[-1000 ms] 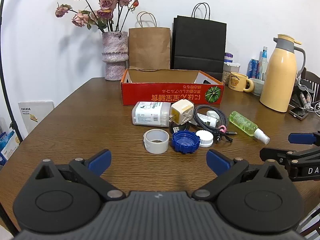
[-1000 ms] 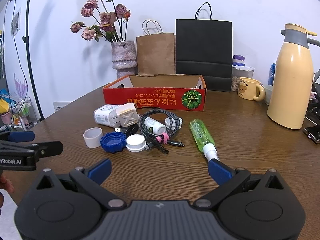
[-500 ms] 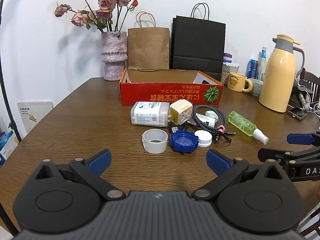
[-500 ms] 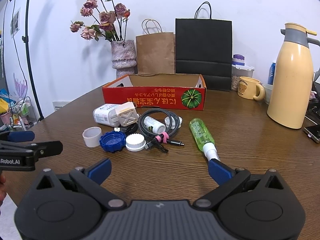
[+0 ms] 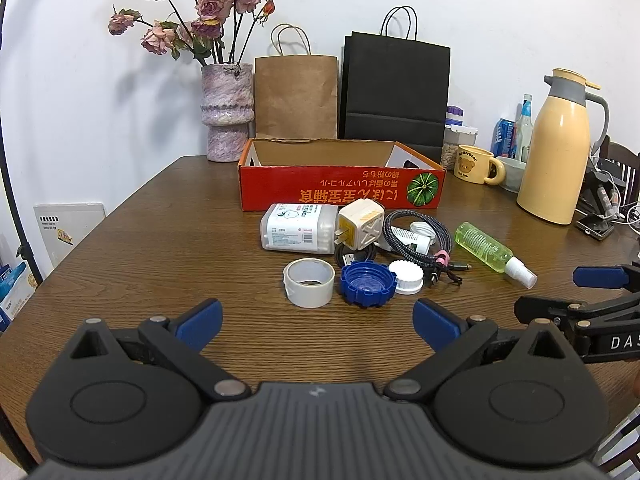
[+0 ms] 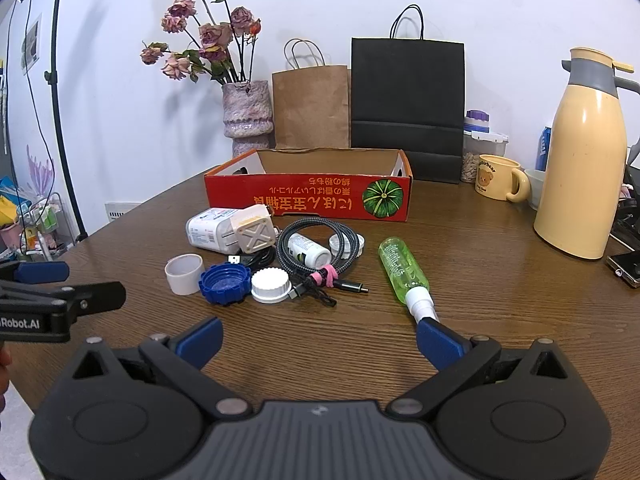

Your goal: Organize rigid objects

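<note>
Left tool (image 5: 316,320) spread wide, nothing between the pads, hovering over bare desk (image 5: 160,248) short of the clutter. Right tool (image 6: 318,338) also released and empty; its right pad (image 6: 434,338) sits just beside the spray nozzle, can't tell if touching.

Clutter, left to right, all on the desk in front of the red cardboard box (image 5: 340,192), none inside it:
- white rectangular bottle (image 5: 298,232) lying on its side
- cream plug adapter (image 5: 362,230) against the bottle's right end
- tape roll (image 5: 309,282), nearest the left tool
- blue cap (image 5: 368,283), open side up, touching white cap (image 5: 406,277)
- coiled braided cable (image 5: 416,240) with pink tie, small white vial (image 6: 309,249) lying inside the coil
- green spray bottle (image 5: 494,254) on its side, nozzle toward the cameras, apart from the rest

Behind the box: vase with dried roses (image 5: 227,112), brown paper bag (image 5: 296,96), black paper bag (image 5: 396,92). Right side: bear mug (image 5: 476,164), yellow thermos jug (image 5: 560,152).

View differences:
- Left wrist view only: white panel (image 5: 68,228) leaning by the wall off the desk's left edge; right tool's arm enters at right edge.
- Right wrist view only: light stand (image 6: 60,100) and cluttered shelf far left; second small white cap (image 6: 347,245) under the coil's far side; phone (image 6: 624,266) at right edge; left tool's arm enters at left edge.
</note>
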